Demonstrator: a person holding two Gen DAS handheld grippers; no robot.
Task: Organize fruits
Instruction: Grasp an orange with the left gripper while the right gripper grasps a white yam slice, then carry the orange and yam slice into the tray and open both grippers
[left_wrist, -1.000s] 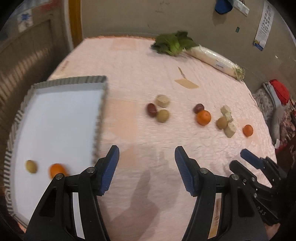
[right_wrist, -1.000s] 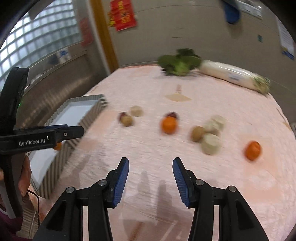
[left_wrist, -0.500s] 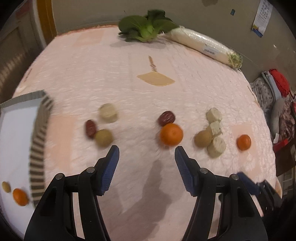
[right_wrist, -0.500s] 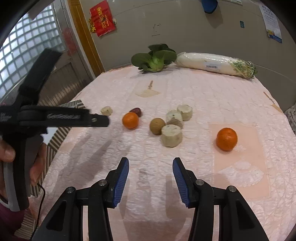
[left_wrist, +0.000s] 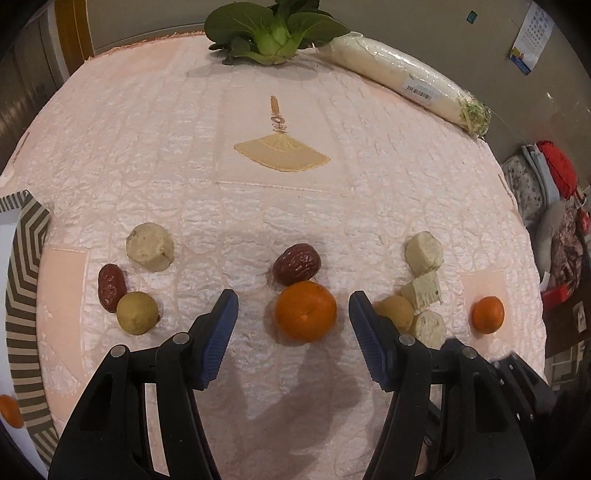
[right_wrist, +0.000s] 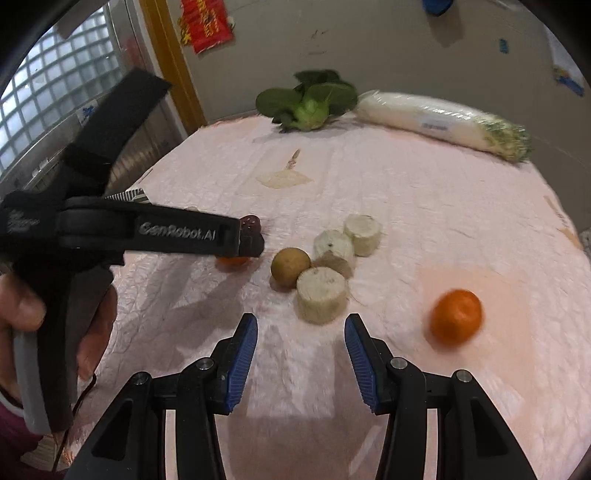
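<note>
My left gripper (left_wrist: 293, 310) is open, its blue pads on either side of an orange tangerine (left_wrist: 306, 311) on the pink cloth. A red date (left_wrist: 297, 264) touches the tangerine's far side. Another date (left_wrist: 110, 286) and a yellow-brown fruit (left_wrist: 137, 312) lie to the left. A second tangerine (left_wrist: 488, 314) lies far right. My right gripper (right_wrist: 301, 338) is open and empty, just short of a pale root chunk (right_wrist: 322, 294); a brown fruit (right_wrist: 290, 267) and a tangerine (right_wrist: 456, 316) lie near it. The left gripper (right_wrist: 247, 236) shows in the right wrist view.
A striped-rim tray (left_wrist: 22, 280) at the left edge holds a tangerine (left_wrist: 9, 410). Several pale root chunks (left_wrist: 423, 252) lie among the fruit. Bok choy (left_wrist: 271, 31) and a wrapped white radish (left_wrist: 406, 79) lie at the table's far edge.
My left gripper has swung right from the tray and closed in on the middle tangerine, which now sits between its pads. My right gripper has moved nearer the root chunks.
</note>
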